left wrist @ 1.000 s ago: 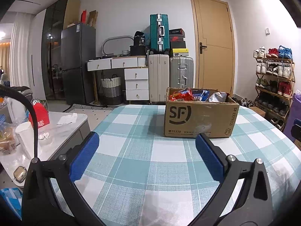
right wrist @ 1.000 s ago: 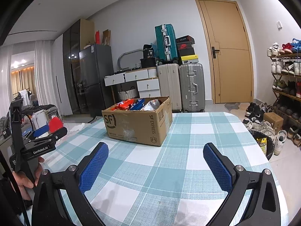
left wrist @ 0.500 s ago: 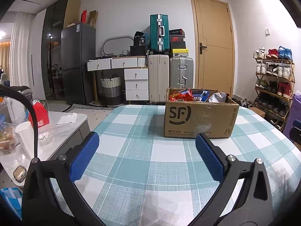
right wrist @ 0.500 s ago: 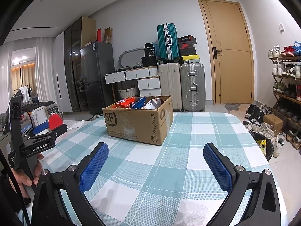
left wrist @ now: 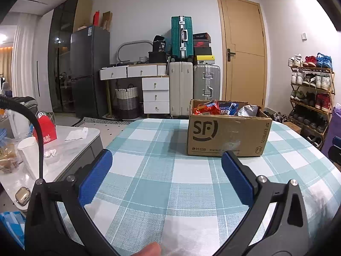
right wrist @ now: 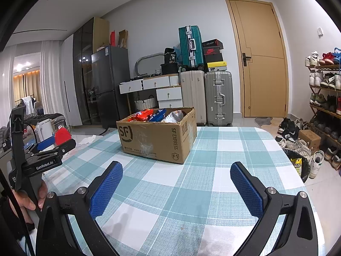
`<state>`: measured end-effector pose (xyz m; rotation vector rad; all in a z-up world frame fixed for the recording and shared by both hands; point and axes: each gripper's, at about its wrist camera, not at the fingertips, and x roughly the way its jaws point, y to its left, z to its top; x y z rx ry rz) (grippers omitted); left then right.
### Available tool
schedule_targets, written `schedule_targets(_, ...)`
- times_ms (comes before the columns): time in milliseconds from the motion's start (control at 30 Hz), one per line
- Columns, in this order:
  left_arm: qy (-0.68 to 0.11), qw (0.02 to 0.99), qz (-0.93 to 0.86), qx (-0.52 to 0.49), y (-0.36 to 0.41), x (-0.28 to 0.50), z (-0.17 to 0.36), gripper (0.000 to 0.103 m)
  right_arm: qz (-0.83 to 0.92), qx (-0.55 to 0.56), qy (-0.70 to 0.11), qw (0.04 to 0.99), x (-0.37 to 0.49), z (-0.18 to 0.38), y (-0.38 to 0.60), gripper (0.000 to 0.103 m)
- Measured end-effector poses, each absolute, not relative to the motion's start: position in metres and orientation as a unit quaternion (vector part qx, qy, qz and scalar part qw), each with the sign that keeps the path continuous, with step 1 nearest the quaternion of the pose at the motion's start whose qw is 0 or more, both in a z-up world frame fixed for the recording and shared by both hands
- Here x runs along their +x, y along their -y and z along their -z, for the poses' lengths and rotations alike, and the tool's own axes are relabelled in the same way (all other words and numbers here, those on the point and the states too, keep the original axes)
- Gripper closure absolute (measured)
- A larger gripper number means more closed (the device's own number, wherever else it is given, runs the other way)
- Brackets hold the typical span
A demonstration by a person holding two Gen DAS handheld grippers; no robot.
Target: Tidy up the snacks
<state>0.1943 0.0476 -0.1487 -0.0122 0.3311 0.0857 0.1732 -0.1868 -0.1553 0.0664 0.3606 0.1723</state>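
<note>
Premises are a lived-in home, a combined dining and entry area. A table (left wrist: 170,183) carries a teal checked cloth. Stacked suitcases (left wrist: 192,85) stand against the wall beside a wooden door (left wrist: 243,51). A shoe rack (left wrist: 309,93) holds many pairs. A refrigerator (left wrist: 88,70) and white drawers (left wrist: 155,95) complete the evidence.

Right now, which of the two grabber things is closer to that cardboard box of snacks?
Left, slightly. The left gripper hangs open just short of the cardboard box, which stands ahead-right. The right gripper, also open, sits a little farther back, box ahead-left.
</note>
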Motion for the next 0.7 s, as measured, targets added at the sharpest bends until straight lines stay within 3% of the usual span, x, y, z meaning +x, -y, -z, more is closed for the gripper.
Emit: schedule_targets(700, -0.164, 0.985, -0.055, -0.008, -0.0465, 0.1933, 0.1527, 0.001, -0.085, 0.03, -0.18, 0.98, 0.172, 0.1572, 0.1864, 0.0)
